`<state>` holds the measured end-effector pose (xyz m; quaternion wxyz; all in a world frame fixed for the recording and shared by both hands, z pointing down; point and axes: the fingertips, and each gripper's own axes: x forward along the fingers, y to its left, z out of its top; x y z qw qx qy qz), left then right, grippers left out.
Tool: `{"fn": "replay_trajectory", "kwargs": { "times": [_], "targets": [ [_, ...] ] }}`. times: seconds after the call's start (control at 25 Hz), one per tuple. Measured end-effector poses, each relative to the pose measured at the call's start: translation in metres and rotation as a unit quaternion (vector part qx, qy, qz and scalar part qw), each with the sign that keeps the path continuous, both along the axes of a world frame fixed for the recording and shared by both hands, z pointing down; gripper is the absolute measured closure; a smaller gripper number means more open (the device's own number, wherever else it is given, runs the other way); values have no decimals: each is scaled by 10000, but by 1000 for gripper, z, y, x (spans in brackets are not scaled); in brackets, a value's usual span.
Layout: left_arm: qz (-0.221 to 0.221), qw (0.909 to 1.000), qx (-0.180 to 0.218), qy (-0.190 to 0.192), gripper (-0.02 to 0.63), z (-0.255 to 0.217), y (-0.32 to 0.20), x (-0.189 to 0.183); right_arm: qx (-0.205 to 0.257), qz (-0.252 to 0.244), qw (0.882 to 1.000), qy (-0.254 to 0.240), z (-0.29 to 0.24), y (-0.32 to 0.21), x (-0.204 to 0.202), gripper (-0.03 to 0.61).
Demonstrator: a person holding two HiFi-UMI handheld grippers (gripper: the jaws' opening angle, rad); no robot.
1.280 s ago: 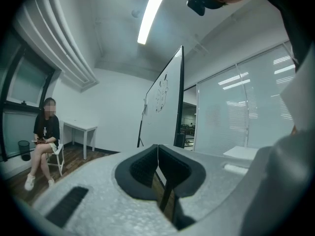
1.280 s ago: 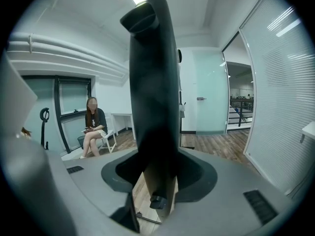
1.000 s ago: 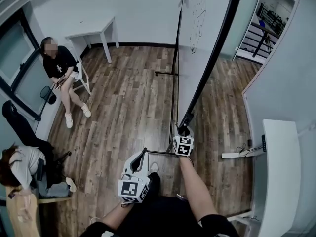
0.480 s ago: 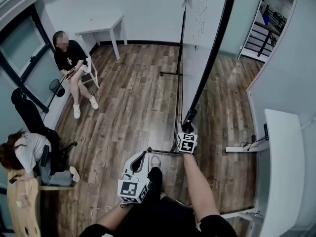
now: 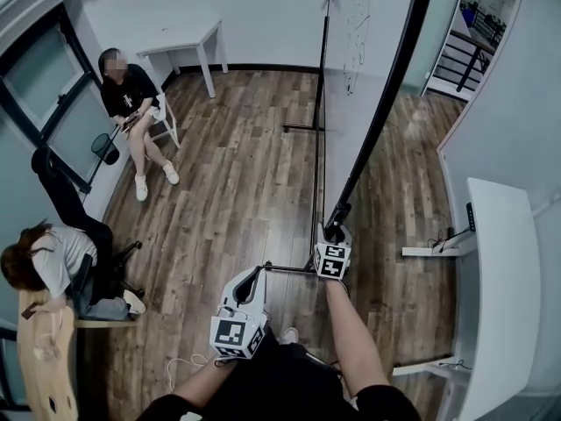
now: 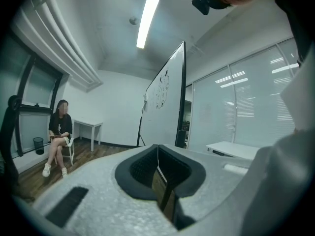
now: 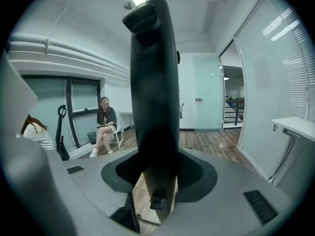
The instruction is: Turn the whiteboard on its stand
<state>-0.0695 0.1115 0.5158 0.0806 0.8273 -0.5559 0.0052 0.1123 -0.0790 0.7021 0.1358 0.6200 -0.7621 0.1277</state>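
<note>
The whiteboard (image 5: 355,77) stands nearly edge-on in the head view, its black frame (image 5: 386,95) running from the top right down to my right gripper (image 5: 333,231). That gripper is shut on the frame's lower near edge. In the right gripper view the black frame (image 7: 152,82) rises upright between the jaws of the right gripper (image 7: 157,177). My left gripper (image 5: 256,271) hangs lower left of the board, apart from it, jaws together and holding nothing. In the left gripper view the left gripper (image 6: 157,147) points toward the whiteboard (image 6: 165,107).
The stand's foot bars (image 5: 302,128) lie on the wood floor. A seated person (image 5: 131,95) and a white table (image 5: 180,38) are at the far left. Another person (image 5: 48,261) bends over at the lower left. A white desk (image 5: 495,270) lines the right wall.
My right gripper has kept its hold on the frame while both grippers travelled sideways. The room at the left has slid right and up in the head view.
</note>
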Motion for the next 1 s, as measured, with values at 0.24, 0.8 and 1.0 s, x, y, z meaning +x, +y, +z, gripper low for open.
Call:
{"fn": "replay_trajectory", "kwargs": {
  "times": [0.24,0.8,1.0],
  "targets": [
    [120,9999,-18,56,597,-4,16,-13,6,-10,10000,1,-3,48,-11,396],
    [544,9985,9,71,595,-20,26,-21,-45,-110,9999,6,-11,115,-21,396],
    [634,9980,-20,55,595,-25,23,-19,1,-90,10000,-29,-19,129,-23,396]
  ]
}}
